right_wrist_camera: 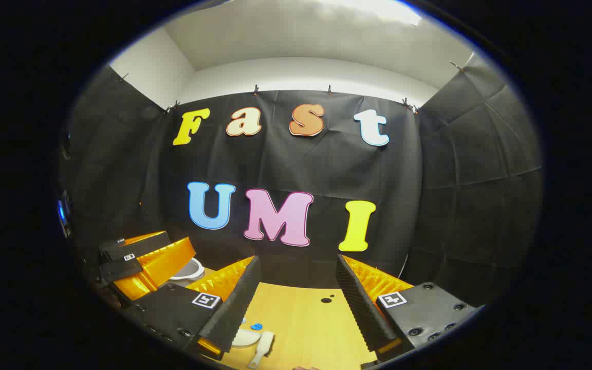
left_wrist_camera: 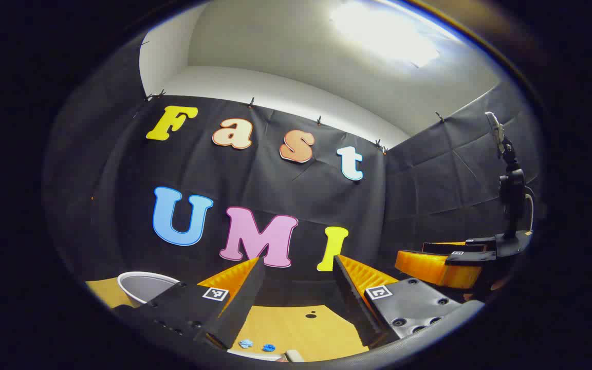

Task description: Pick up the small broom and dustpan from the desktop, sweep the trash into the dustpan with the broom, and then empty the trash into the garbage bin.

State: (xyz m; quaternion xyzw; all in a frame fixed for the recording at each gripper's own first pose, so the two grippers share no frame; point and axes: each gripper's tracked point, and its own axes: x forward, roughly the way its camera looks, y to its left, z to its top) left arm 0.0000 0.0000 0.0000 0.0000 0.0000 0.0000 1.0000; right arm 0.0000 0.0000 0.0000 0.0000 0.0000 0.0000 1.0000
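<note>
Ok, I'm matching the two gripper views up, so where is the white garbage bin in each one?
Left gripper view: garbage bin at bottom left, only its rim and upper wall showing.
Right gripper view: garbage bin at lower left, a small part of its rim.
Shared landmark: the dark desktop spots, bottom centre in both.

We see wooden desktop [right_wrist_camera: 306, 318]. White bin [left_wrist_camera: 144, 285] at ten o'clock. Blue trash scraps [right_wrist_camera: 256, 326], white dustpan [right_wrist_camera: 244, 337], small broom [right_wrist_camera: 261, 349] toward seven o'clock, close together.
</note>
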